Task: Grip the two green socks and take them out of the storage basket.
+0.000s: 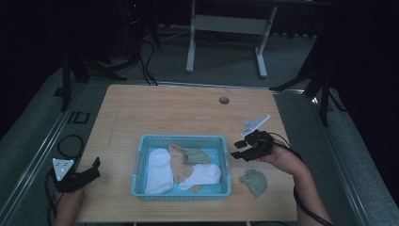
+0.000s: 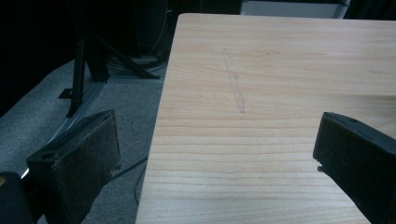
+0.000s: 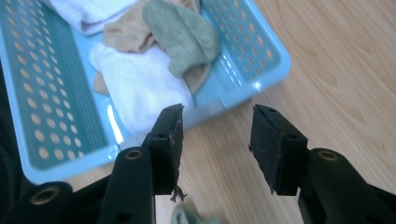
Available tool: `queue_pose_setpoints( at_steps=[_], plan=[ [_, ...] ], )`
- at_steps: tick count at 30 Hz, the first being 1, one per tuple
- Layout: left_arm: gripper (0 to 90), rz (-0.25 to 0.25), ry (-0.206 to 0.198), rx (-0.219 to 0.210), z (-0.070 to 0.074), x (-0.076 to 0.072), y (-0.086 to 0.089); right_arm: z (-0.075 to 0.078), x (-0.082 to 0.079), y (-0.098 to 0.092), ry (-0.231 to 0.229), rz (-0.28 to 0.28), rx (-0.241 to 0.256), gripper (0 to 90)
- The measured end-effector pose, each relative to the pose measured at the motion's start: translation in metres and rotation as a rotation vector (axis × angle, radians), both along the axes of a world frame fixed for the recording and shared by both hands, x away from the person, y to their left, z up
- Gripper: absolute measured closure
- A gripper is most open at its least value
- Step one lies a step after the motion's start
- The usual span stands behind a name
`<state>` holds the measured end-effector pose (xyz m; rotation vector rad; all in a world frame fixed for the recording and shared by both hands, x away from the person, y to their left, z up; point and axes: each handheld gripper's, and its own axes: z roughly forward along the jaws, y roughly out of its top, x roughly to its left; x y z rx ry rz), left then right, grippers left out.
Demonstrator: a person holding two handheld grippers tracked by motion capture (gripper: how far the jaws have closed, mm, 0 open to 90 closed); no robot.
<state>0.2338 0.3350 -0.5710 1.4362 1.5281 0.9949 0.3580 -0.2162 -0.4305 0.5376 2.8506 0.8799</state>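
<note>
The right gripper (image 1: pixel 241 153) hangs released, empty, beside the crumpled green sock (image 1: pixel 254 181), which lies without clear long axis.

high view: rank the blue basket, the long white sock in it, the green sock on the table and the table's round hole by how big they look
1. blue basket
2. long white sock, lying in the basket's left half
3. green sock on the table, right of the basket
4. round hole, smallest, though it sits farther from the camera
</note>
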Motion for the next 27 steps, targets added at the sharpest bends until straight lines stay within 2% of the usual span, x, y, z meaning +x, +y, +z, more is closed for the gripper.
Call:
queue_pose_setpoints(
  at_steps=[2, 3, 9, 18, 22, 27],
  plan=[
    [0.4, 0.0, 0.0, 0.0, 0.0, 0.0, 0.0, 0.0, 0.0, 0.003, 0.001, 0.004, -0.002, 53.6],
    [0.4, 0.0, 0.0, -0.001, 0.0, 0.0, 0.0, 0.0, 0.001, 0.012, 0.001, 0.024, 0.001, 53.6],
    [0.4, -0.003, 0.0, -0.003, 0.0, 0.0, 0.0, -0.005, 0.002, 0.031, 0.009, 0.059, 0.005, 55.6],
    [0.4, -0.006, 0.001, -0.002, 0.0, 0.0, 0.0, -0.013, 0.006, 0.058, 0.017, 0.105, -0.037, 55.9],
    [0.3, -0.006, 0.0, -0.002, 0.0, 0.0, 0.0, -0.017, 0.007, 0.066, 0.028, 0.121, -0.04, 55.9],
    [0.3, -0.006, 0.0, -0.003, 0.0, 0.0, 0.0, -0.028, 0.01, 0.084, 0.051, 0.15, -0.056, 56.8]
  ],
)
